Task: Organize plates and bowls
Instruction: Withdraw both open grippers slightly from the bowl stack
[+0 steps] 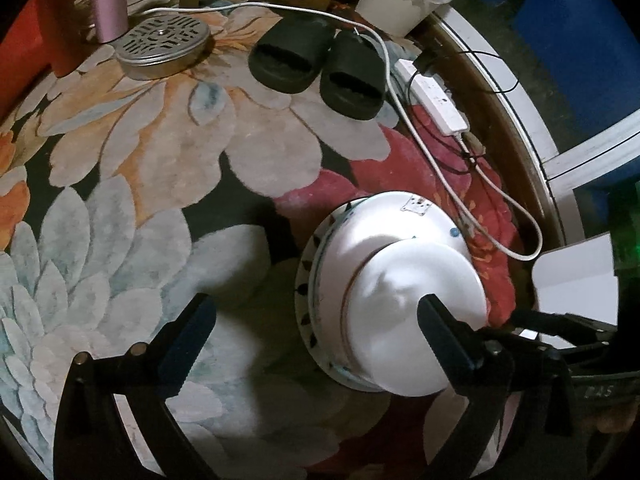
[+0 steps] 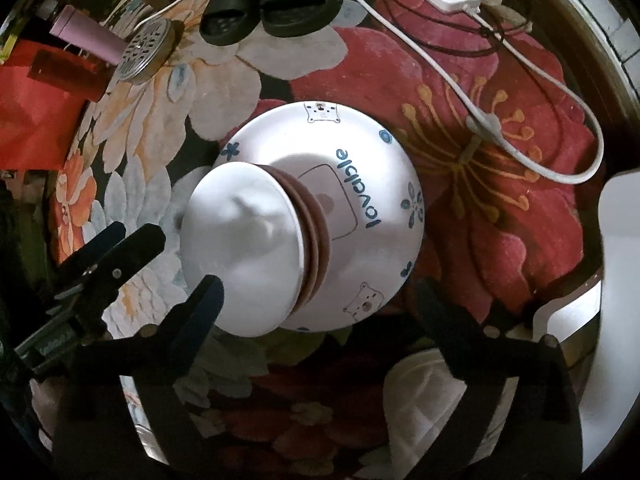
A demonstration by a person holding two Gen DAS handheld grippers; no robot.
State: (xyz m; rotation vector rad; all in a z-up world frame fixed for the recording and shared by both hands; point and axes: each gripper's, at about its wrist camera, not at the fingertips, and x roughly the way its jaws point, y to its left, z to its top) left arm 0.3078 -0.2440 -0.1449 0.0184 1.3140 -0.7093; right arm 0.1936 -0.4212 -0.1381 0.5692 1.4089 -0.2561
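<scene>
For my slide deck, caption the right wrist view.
Open right hand-held gripper over a stack of upturned bowls on a floral rug.

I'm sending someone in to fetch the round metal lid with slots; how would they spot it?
Start at the flowered rug and look to its far edge, where a pair of black slippers sits. Just left of them, beside a pink bottle, lies the metal lid. It alone is silver, flat and pierced with slots.

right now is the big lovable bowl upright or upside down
Upside down. The lovable bowl shows its printed outer wall, rim down on the floral rug, and smaller brown-rimmed bowls are stacked on its base.
</scene>
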